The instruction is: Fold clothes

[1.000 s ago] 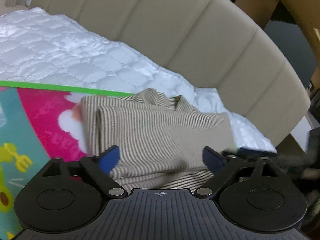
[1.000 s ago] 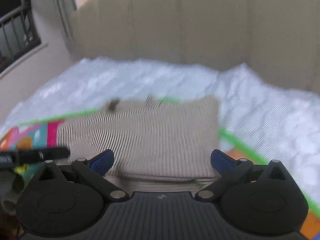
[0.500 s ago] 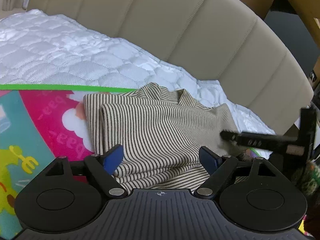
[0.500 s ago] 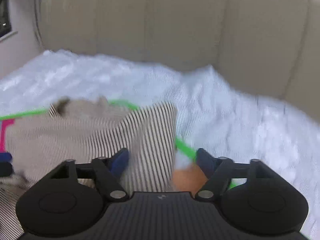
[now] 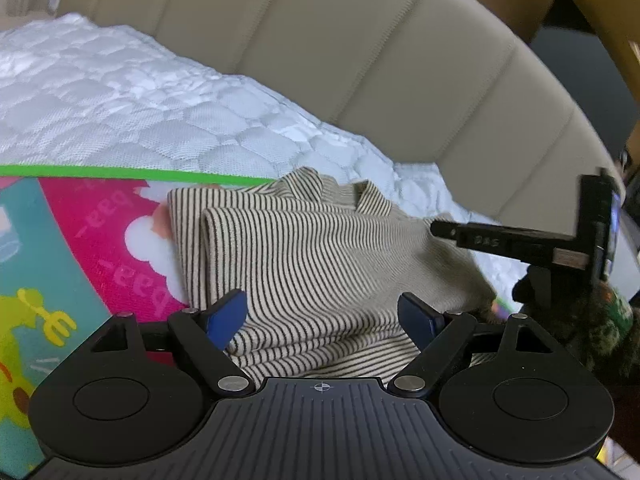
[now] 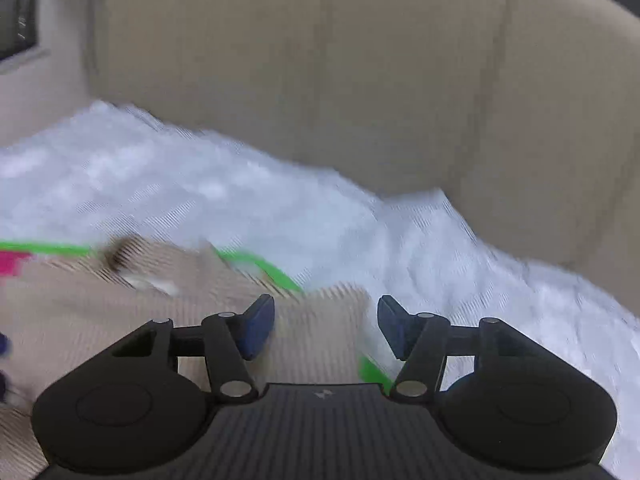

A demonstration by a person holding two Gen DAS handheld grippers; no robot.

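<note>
Left tongs (image 5: 322,312) wide open, hovering over the near edge of the folded striped sweater (image 5: 320,256), pads not pressing it. Right tongs (image 6: 326,326) about half open and closing; the sweater's right corner (image 6: 320,320) sits between the pads, no clear contact, view blurred. In the left view the right tongs (image 5: 520,240) show at the sweater's right side. Sweater lies folded on a colourful play mat (image 5: 80,248) with a green border, collar toward the beige headboard (image 5: 360,80). Mat is on a white quilted bed (image 5: 140,112).
</note>
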